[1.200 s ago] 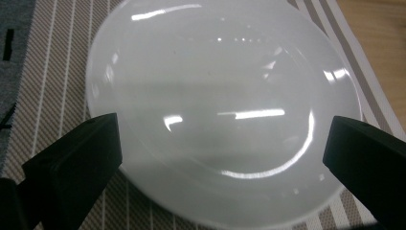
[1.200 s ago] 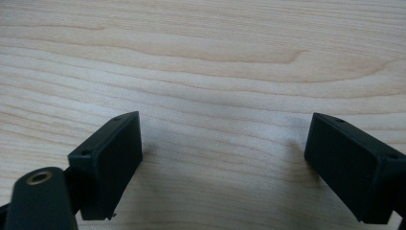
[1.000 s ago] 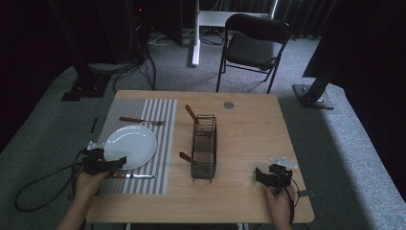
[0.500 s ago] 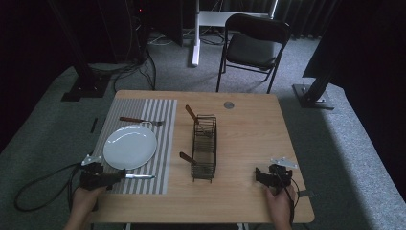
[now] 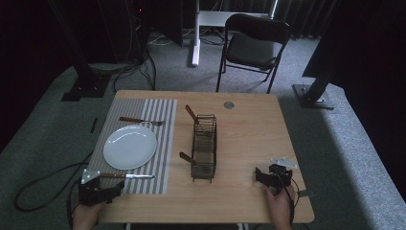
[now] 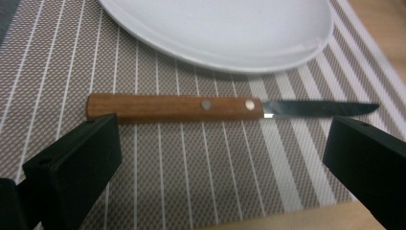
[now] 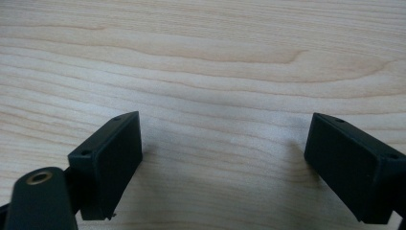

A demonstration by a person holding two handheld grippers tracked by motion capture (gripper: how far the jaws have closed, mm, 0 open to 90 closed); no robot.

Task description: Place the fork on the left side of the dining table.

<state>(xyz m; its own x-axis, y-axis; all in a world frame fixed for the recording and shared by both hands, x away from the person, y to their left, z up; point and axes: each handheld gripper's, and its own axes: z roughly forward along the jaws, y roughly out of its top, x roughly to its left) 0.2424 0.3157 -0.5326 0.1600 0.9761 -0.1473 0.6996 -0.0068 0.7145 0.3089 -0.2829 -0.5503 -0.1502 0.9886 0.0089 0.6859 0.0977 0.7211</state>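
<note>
From the high view we see a wooden table [image 5: 249, 139] with a striped placemat [image 5: 163, 143] on its left half. A white plate [image 5: 130, 146] sits on the mat, a fork [image 5: 141, 120] above it in the frame and a knife [image 5: 125, 176] below it. A wire basket [image 5: 204, 146] at the centre has two wooden handles sticking out, so we judge some cutlery is not yet laid out. Our left gripper [image 5: 98, 193] is at the lower left, just below the knife; our right gripper [image 5: 269, 178] rests at the lower right on bare wood.

In the left gripper view, the jaws stand wide with nothing between them. The knife [image 6: 201, 106] lies flat across the middle of the frame, apart from both jaws, the plate [image 6: 230, 28] above it.

In the right gripper view, the jaws are wide too, over bare table [image 7: 201, 57].

We judge the setting partly done.
</note>
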